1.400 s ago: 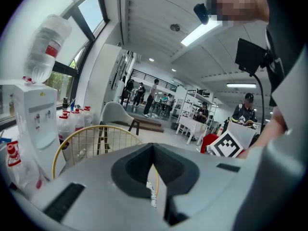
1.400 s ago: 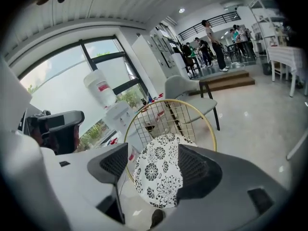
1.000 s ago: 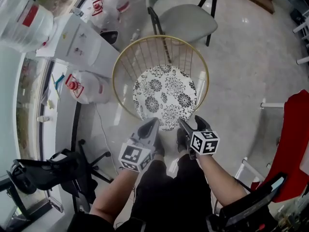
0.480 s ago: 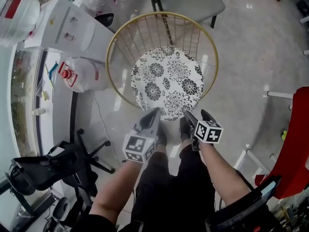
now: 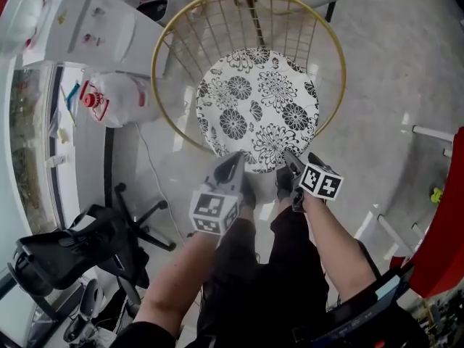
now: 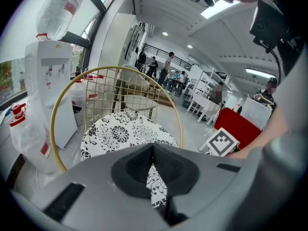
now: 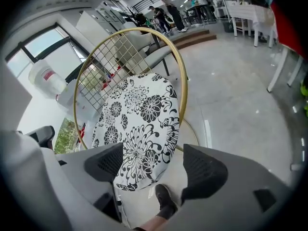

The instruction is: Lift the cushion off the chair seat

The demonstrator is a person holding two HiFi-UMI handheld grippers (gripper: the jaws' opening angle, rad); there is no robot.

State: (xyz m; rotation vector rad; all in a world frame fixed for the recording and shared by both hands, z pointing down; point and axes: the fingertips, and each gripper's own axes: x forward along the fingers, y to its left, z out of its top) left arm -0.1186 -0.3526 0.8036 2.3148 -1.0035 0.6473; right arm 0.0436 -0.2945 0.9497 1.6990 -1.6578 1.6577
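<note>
1. Found a round white cushion [image 5: 257,111] with black flower print lying on the seat of a gold wire basket chair [image 5: 161,49].
2. Saw the left gripper [image 5: 233,162] pinched shut on the cushion's near edge, with a strip of printed fabric showing below its tips.
3. Saw the right gripper [image 5: 299,156] just beside it, spread wide, with the cushion's edge showing in the gap.
4. Noted a white water dispenser [image 5: 80,27] left of the chair.

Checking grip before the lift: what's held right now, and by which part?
The left gripper pinches the cushion by its near edge; the right gripper holds nothing, jaws apart at that edge.
</note>
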